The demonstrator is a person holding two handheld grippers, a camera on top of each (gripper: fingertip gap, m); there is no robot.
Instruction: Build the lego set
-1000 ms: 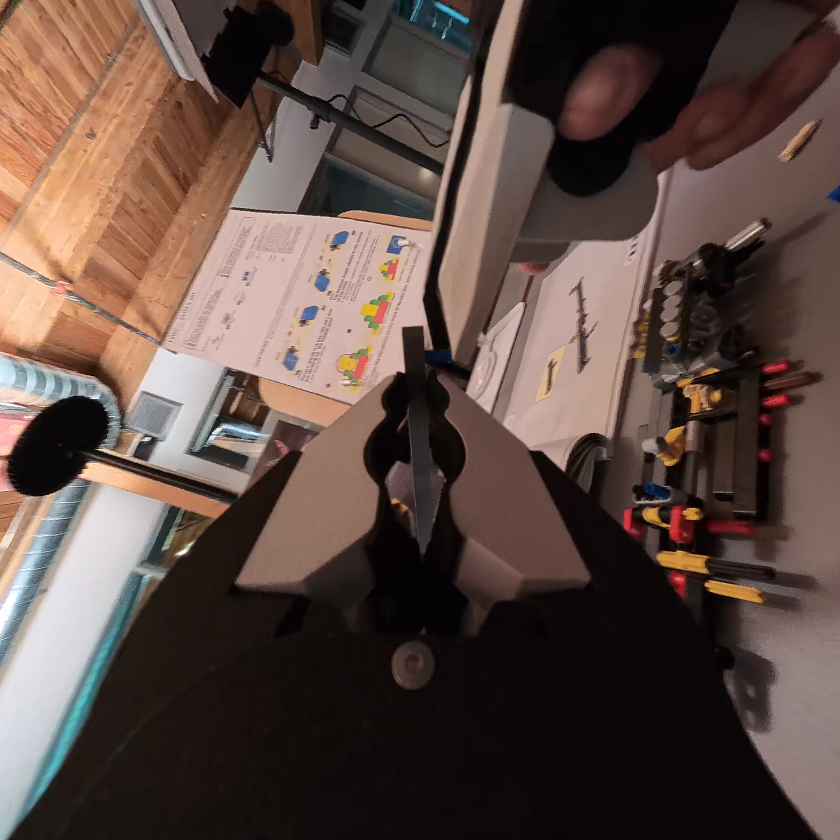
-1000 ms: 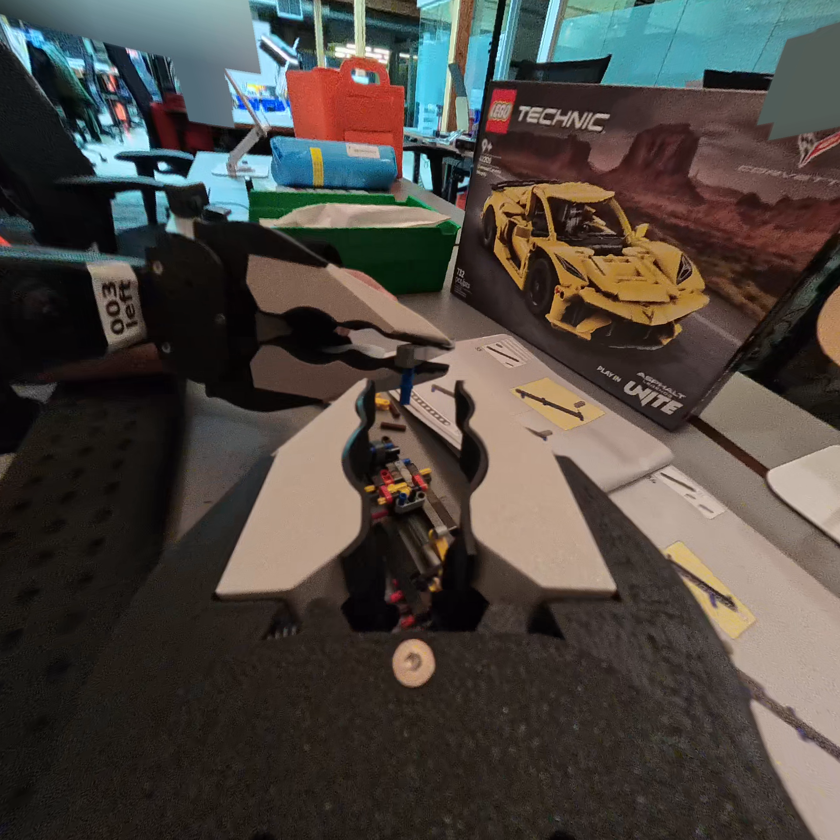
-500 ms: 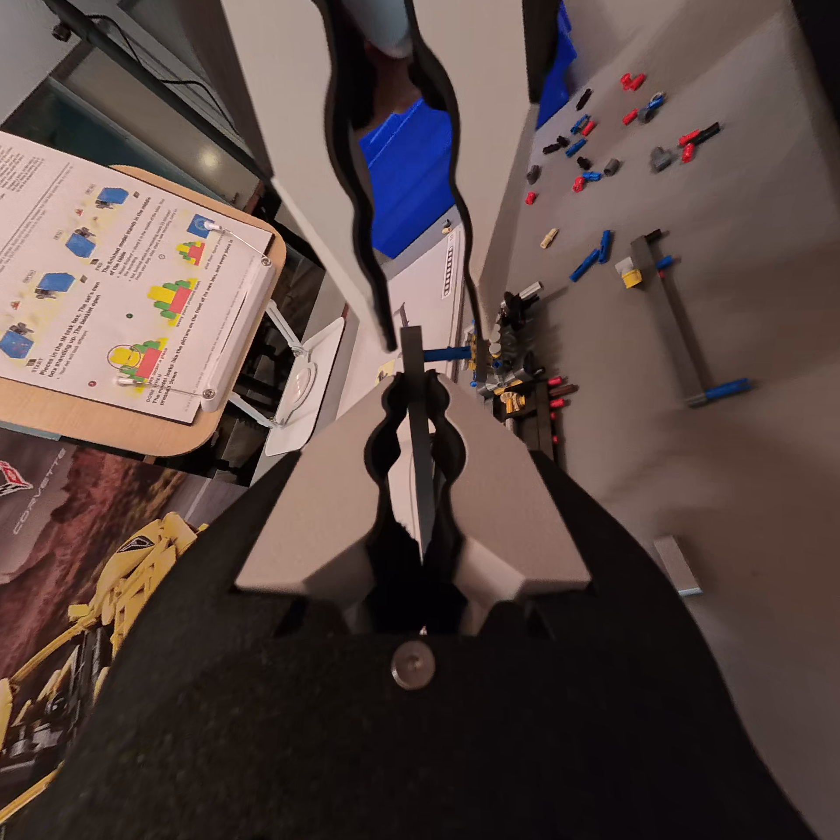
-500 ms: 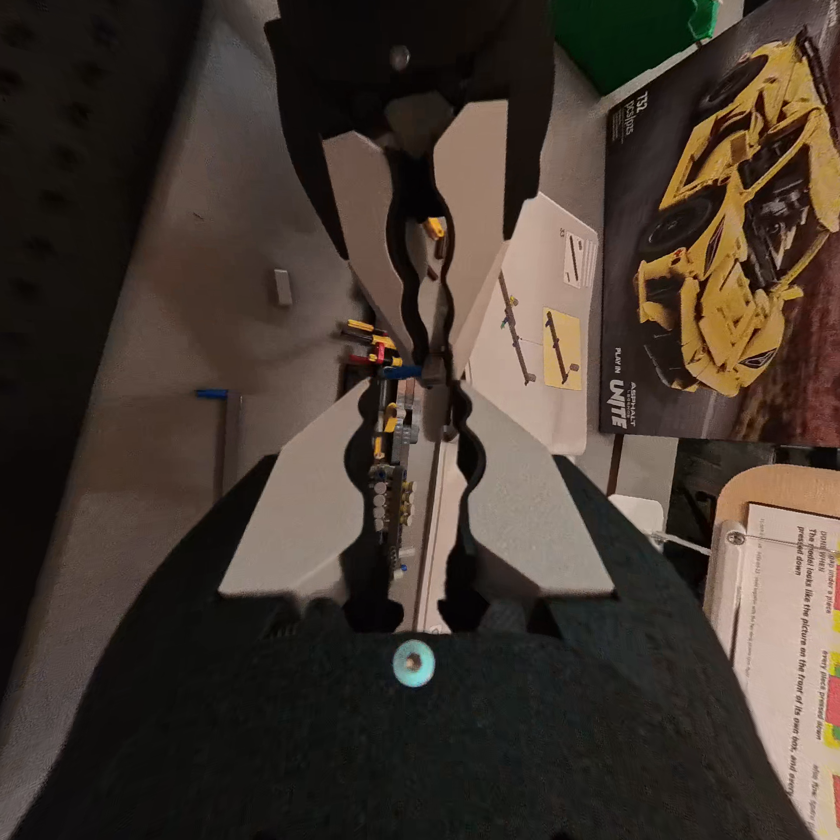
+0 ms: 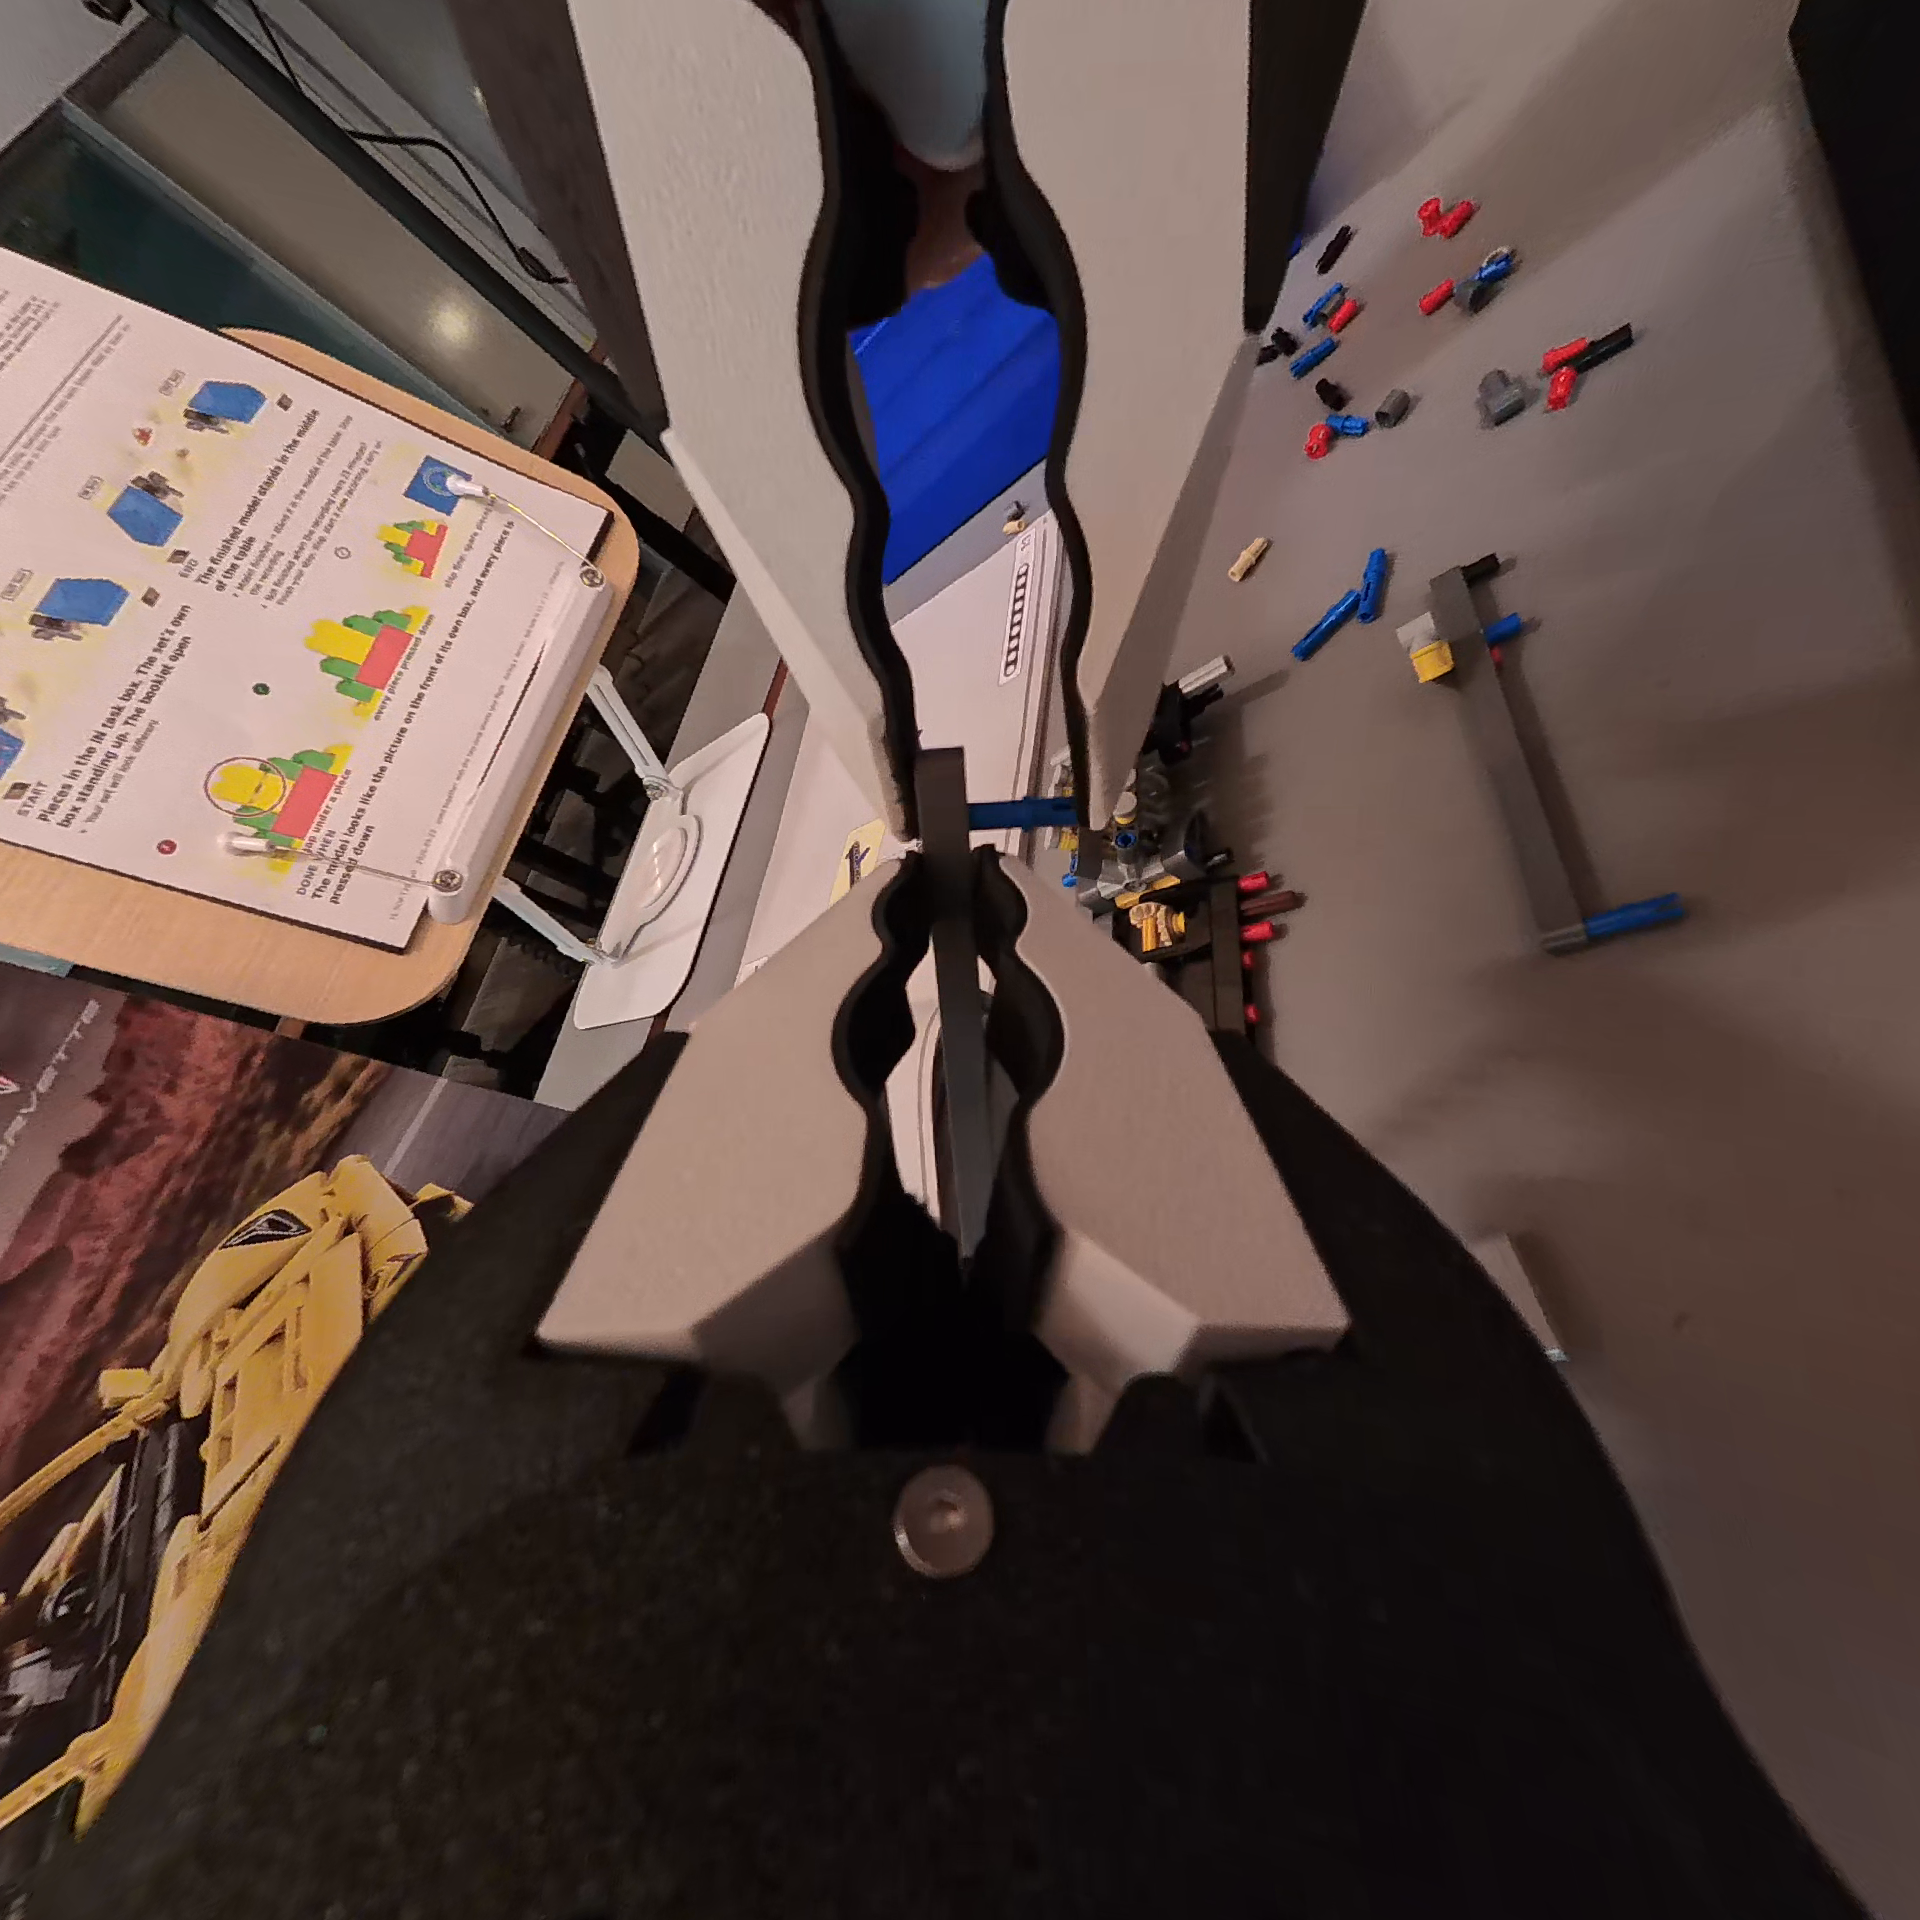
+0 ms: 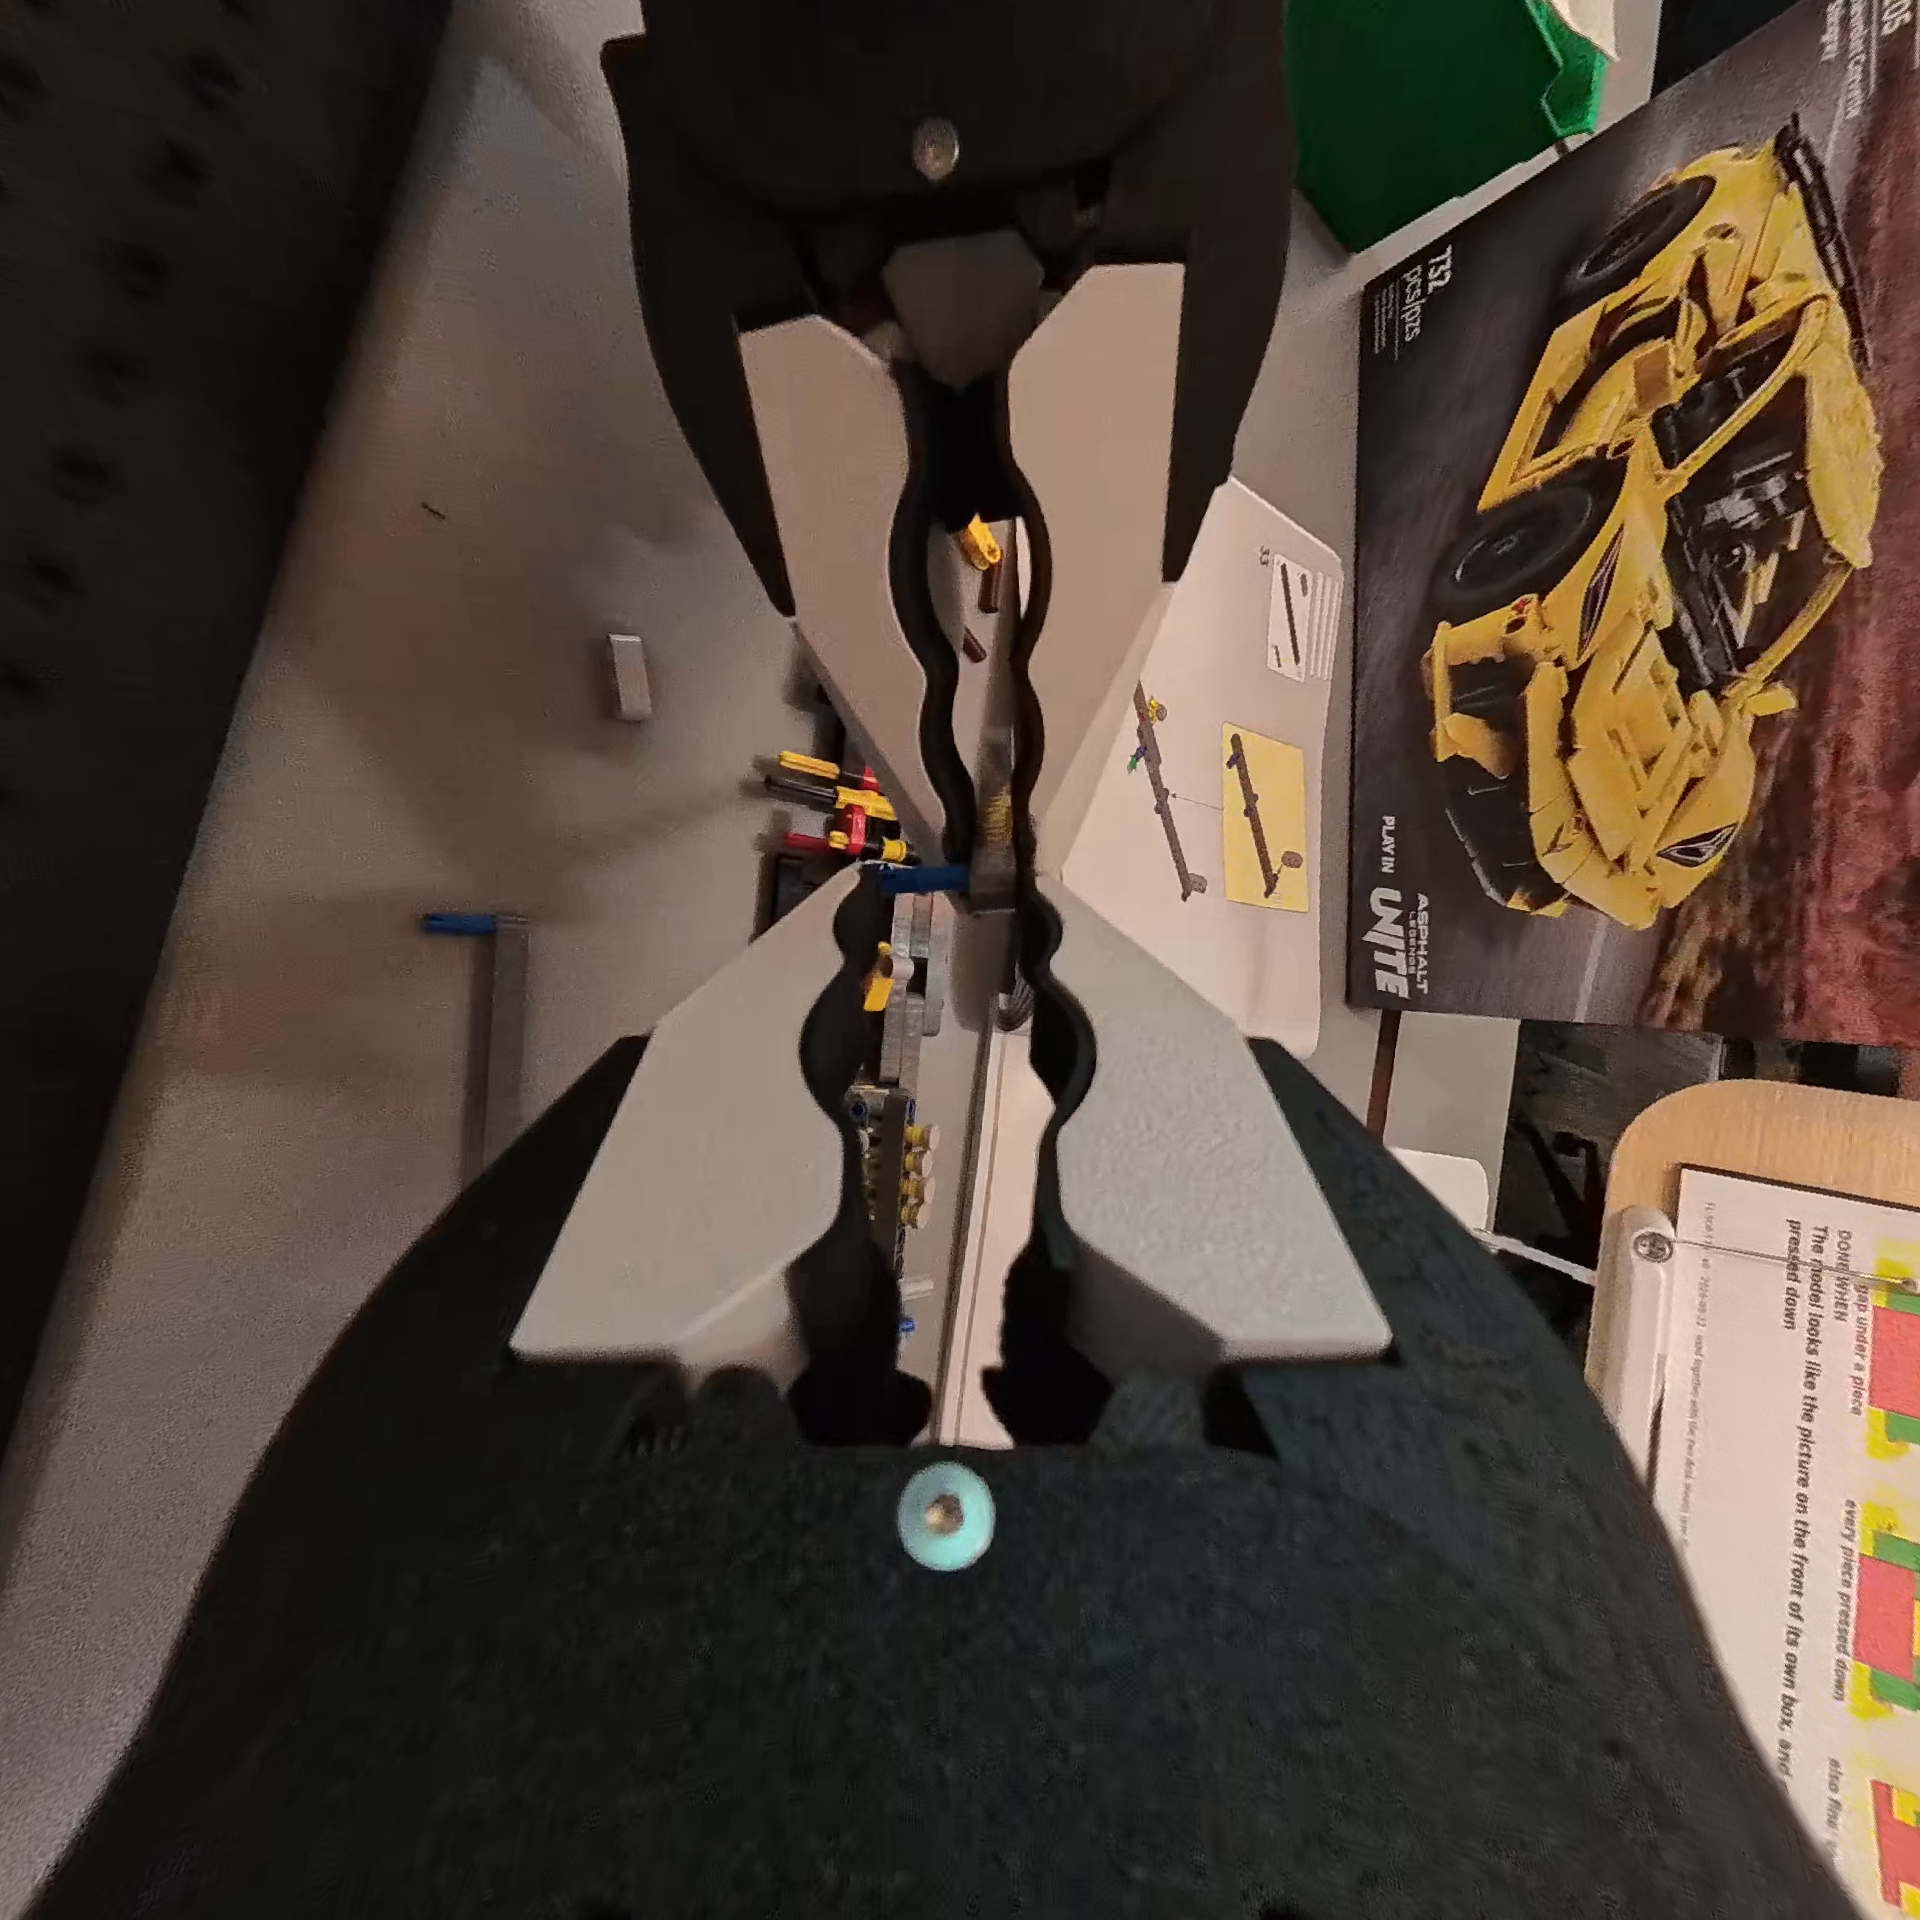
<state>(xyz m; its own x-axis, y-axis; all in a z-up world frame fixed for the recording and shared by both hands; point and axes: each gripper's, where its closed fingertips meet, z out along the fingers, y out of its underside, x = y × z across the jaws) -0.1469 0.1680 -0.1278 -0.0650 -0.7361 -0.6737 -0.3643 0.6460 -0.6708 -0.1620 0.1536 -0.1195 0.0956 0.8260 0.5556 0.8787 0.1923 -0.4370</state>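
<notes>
Clamped edge-on between the closed fingers of the left gripper [image 5: 951, 862], a long grey beam [image 5: 958, 1029] is held up in the air above the grey table [image 5: 1558, 1143], with a blue pin [image 5: 1013, 812] sticking sideways out of its far end. That grip, I judge, leaves the pin end free for the other tool. The right gripper [image 6: 951, 894] faces it nose to nose with its jaws parted and nothing between them (its fingertips flank the beam's end and the pin, apparently about to seize or press the pin home, though whether they touch the beam I cannot tell).

Directly below the two tools lies the partly built chassis [image 5: 1184, 914], black and grey with yellow and red pins, probably kept close so the beam can go onto it. Farther out, loose blue, red and black pins [image 5: 1340, 613] and a second grey beam [image 5: 1507, 748] are scattered across the table. An open instruction booklet [image 6: 1226, 790] lies beside the chassis, and the set's box [image 6: 1662, 582] with the yellow car stands behind.
</notes>
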